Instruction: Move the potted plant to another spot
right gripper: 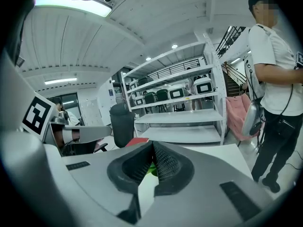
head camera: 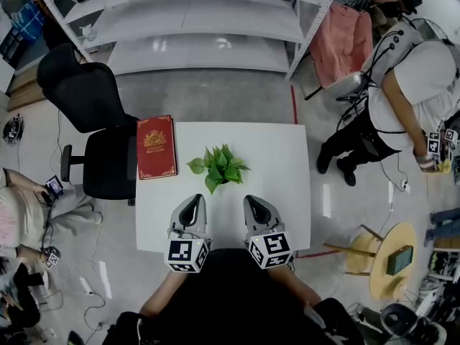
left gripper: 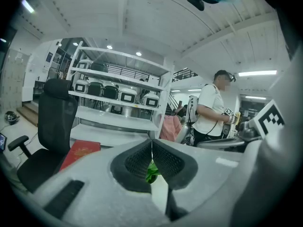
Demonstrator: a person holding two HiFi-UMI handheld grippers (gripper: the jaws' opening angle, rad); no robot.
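A small potted plant (head camera: 219,167) with green leaves stands in the middle of the white table (head camera: 280,192). Both grippers rest near the table's front edge, on my side of the plant and apart from it. My left gripper (head camera: 191,205) is shut with nothing held; in the left gripper view a bit of green plant (left gripper: 151,171) shows under its touching tips (left gripper: 151,143). My right gripper (head camera: 254,203) is shut and empty too; a green sliver of plant (right gripper: 151,167) peeks below its closed tips (right gripper: 152,145).
A red book (head camera: 156,146) lies at the table's left edge. A black office chair (head camera: 93,131) stands to the left, white shelving (head camera: 201,20) behind. A person (head camera: 406,99) stands at the right, another sits on the floor at left. A small round stool (head camera: 392,257) is at lower right.
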